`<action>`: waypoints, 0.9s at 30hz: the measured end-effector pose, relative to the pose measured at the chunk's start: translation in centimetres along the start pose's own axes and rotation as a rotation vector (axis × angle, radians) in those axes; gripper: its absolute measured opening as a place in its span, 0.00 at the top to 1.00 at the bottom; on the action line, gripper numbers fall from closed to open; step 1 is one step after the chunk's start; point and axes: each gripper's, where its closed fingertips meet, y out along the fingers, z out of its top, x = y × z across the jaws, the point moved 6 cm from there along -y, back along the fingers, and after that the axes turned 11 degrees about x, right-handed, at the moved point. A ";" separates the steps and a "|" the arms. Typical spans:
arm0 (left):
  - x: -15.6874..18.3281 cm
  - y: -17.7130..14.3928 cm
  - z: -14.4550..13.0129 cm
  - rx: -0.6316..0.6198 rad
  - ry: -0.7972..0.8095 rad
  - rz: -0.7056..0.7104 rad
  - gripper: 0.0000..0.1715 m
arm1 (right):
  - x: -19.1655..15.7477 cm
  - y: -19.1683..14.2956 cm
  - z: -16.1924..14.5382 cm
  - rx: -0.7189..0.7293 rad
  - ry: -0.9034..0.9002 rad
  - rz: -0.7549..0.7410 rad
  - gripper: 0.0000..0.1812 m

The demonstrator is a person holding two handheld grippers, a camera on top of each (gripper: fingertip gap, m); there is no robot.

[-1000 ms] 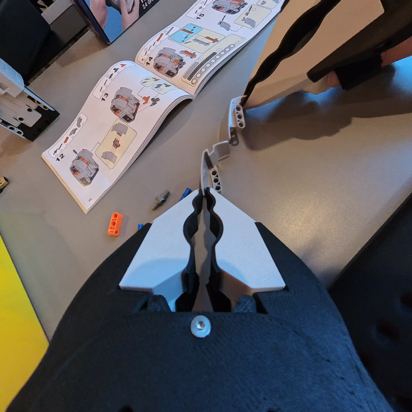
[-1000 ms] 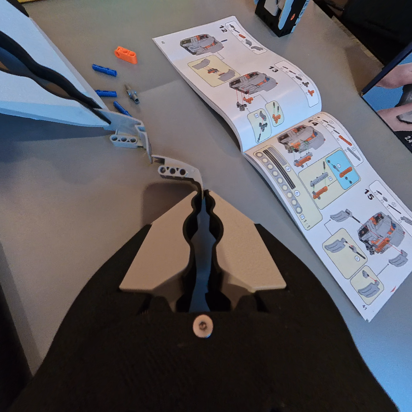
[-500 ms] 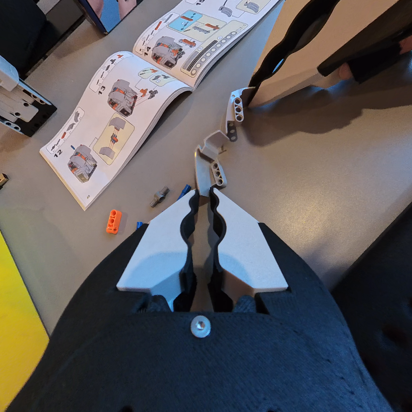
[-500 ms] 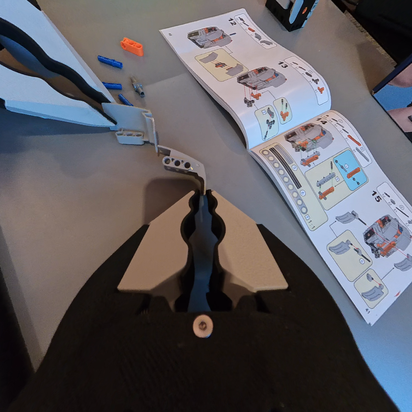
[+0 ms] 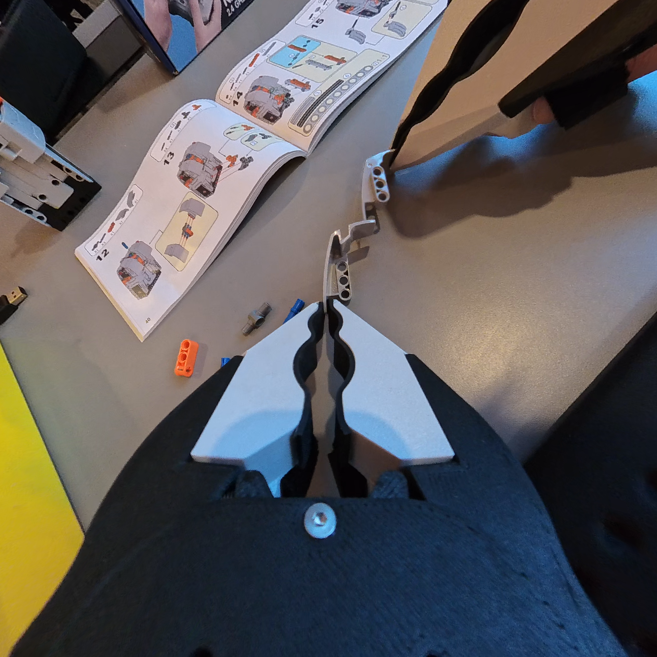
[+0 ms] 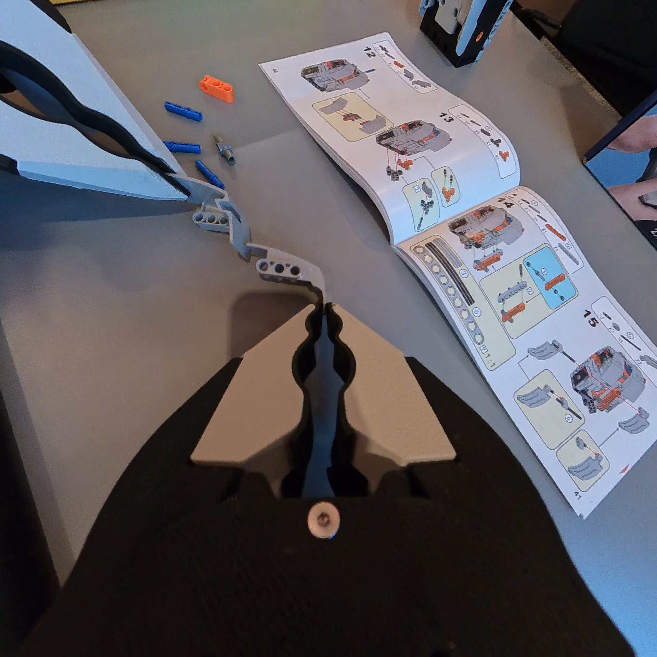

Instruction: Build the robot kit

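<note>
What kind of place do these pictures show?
Probably a hobby or work table for building a toy brick model: an open instruction booklet, loose small parts such as an orange piece, and grey curved panels held by both claws.

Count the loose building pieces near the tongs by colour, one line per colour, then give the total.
Light grey curved panels, one in each tongs: 2
Blue pins: 3
Orange beam: 1
Dark grey connector: 1
Total: 7
</note>
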 end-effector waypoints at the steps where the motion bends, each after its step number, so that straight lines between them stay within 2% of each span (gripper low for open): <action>1: 0.0 0.0 0.0 -0.001 -0.001 0.000 1.00 | 0.0 0.0 0.0 0.000 0.001 0.000 1.00; 9: -0.7 -0.5 0.1 0.004 -0.020 0.056 1.00 | 0.2 -0.2 0.3 0.025 0.028 -0.007 1.00; 14: -1.0 -0.9 0.3 0.035 -0.071 0.053 1.00 | 0.8 -0.6 0.8 0.065 0.041 -0.035 1.00; 27: -2.8 -0.9 0.4 0.065 -0.074 0.055 1.00 | 3.1 -0.4 1.8 0.171 0.086 -0.129 1.00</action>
